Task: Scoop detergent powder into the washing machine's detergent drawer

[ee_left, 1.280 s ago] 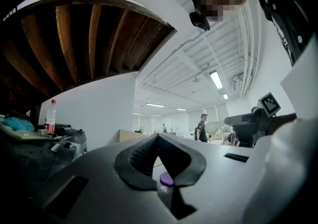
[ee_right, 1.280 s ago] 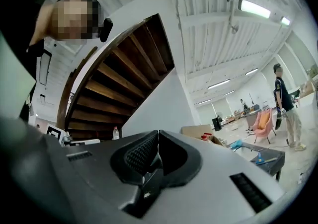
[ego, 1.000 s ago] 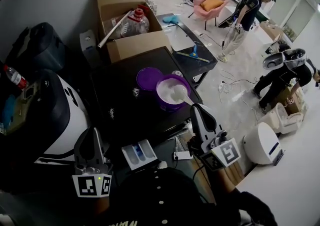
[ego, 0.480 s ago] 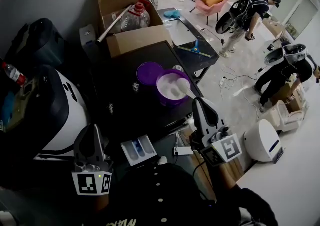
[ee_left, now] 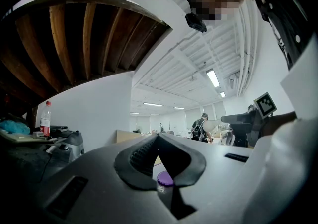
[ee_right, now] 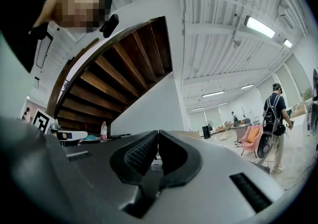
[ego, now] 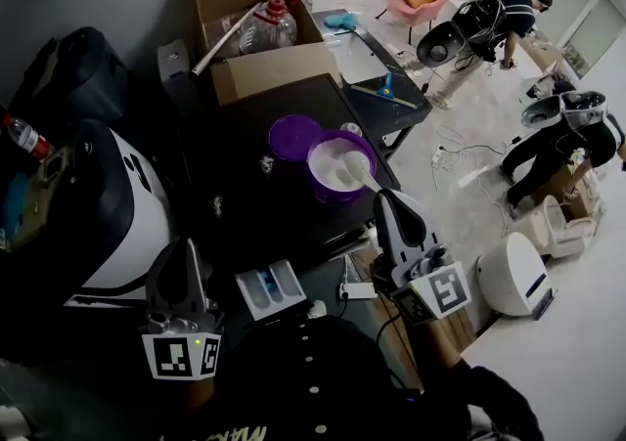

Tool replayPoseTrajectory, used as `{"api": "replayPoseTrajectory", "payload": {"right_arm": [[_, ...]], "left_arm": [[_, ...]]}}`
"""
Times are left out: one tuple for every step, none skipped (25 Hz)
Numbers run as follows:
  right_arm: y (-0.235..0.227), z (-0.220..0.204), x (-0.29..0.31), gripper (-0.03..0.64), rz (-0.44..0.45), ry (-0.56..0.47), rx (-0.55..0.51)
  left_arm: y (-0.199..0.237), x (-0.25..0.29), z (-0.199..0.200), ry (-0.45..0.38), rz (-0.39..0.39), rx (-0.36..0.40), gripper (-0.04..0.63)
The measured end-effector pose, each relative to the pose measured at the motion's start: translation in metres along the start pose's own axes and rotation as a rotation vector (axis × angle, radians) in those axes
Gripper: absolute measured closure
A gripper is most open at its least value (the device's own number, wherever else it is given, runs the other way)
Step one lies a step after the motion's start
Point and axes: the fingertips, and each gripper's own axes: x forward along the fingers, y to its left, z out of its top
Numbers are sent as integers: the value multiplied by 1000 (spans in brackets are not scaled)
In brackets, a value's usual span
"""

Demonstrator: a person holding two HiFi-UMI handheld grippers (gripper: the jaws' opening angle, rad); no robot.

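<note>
Powder [ego: 328,173] lay in the purple tub [ego: 328,198] in the head view, where the white scoop [ego: 354,167] had crept from the tub's middle to its right side within the last second and seemed lifted, so the load looked taken and the carry not begun; the right tongs [ego: 381,198] clamped its handle; the detergent drawer [ego: 272,287] waited past the desk [ego: 245,199] near edge, between both tongs, with open room and the purple lid [ego: 293,136] aside; in the left gripper view the left tongs [ee_left: 158,137] met, empty; in the right gripper view the right tongs [ee_right: 158,133] stood together, the handle unseen.
</note>
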Motion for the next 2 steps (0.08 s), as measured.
{"api": "replayPoseTrajectory", "payload": {"right_arm": [[0,0,0,586,1,1,-2],[-1,-1,0,586,2,2,-4]], "left_arm": [[0,0,0,0,0,0,581],[-1,0,-1,1,1,0,581]]}}
